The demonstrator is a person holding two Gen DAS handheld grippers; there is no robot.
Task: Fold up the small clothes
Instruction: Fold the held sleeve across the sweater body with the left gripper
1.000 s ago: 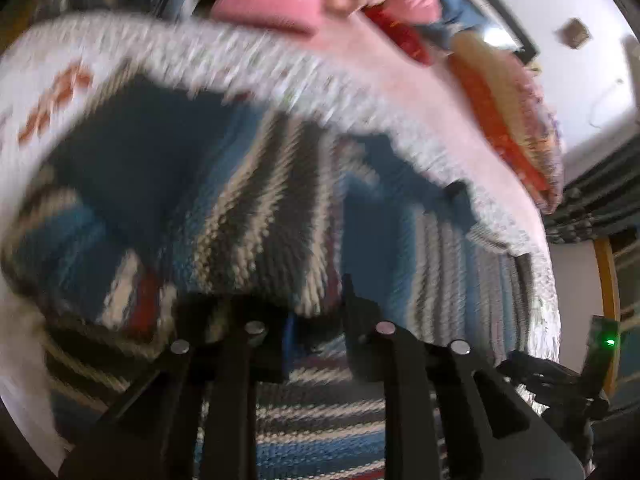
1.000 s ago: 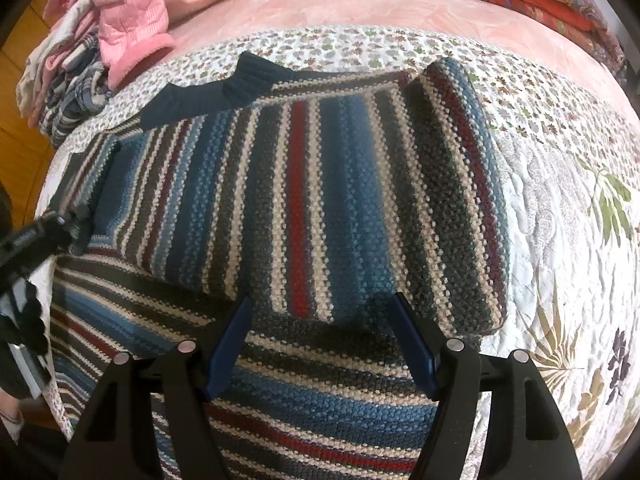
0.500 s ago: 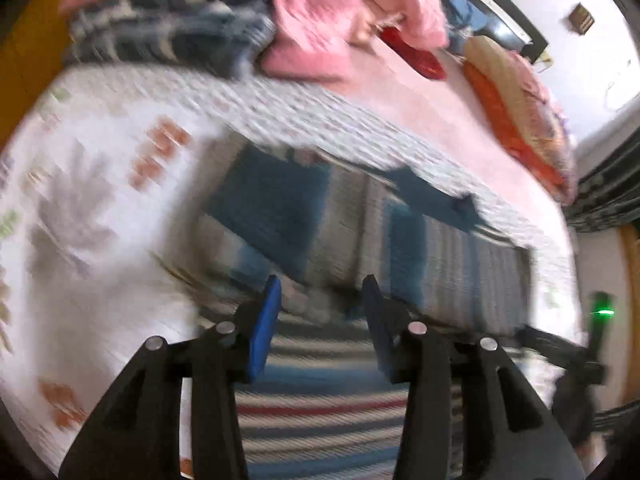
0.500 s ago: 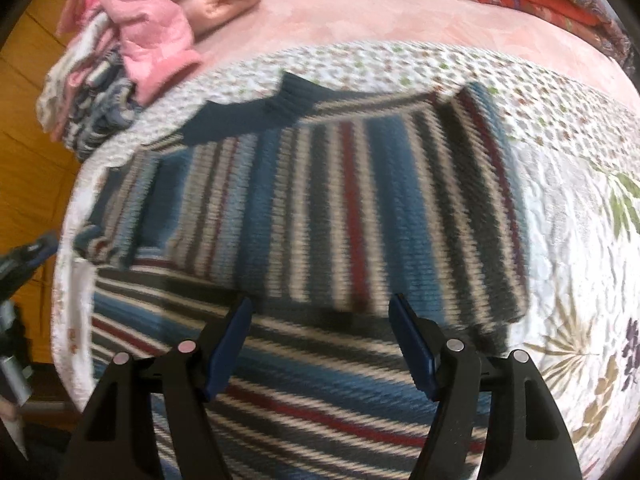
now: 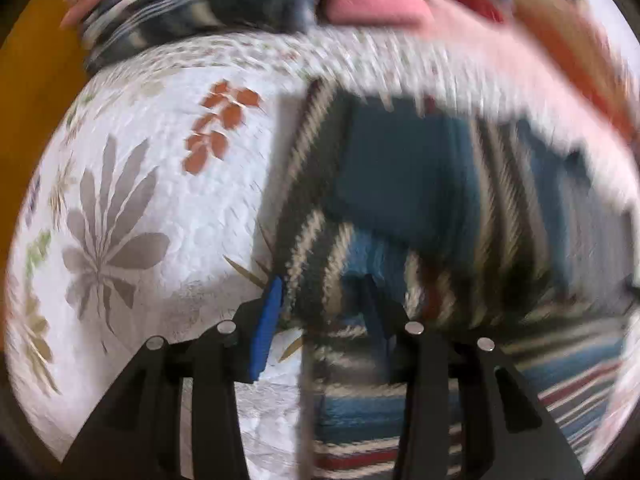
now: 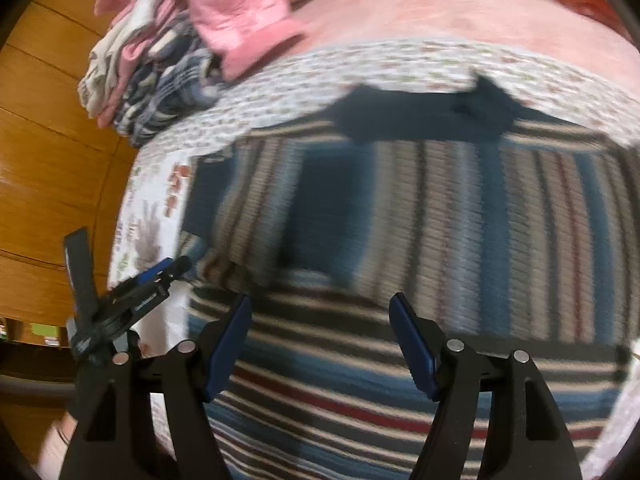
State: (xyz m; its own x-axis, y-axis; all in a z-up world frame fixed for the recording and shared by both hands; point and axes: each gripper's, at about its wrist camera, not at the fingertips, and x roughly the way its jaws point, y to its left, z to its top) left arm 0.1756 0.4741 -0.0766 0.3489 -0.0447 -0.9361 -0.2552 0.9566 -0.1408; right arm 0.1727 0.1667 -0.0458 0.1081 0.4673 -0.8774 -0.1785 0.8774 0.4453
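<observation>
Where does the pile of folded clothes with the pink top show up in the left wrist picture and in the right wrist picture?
Left wrist: the pile of folded clothes lies along the top edge, left of centre, blurred.
Right wrist: the pile sits upper left, on the quilt's far corner.
Shared landmark: the striped sweater, spread on the quilt below the pile in both.

Striped knit sweater (image 6: 460, 220) in blue, grey, cream and dark red, with navy collar. White quilt (image 5: 168, 208) left of the jaws, printed with grey fronds and rust-orange leaves. Pink sheet (image 6: 460, 12) far beyond. Pink, navy and white pile of clothes (image 6: 180, 48). Blue pads (image 6: 412, 344) on black jaws.
</observation>
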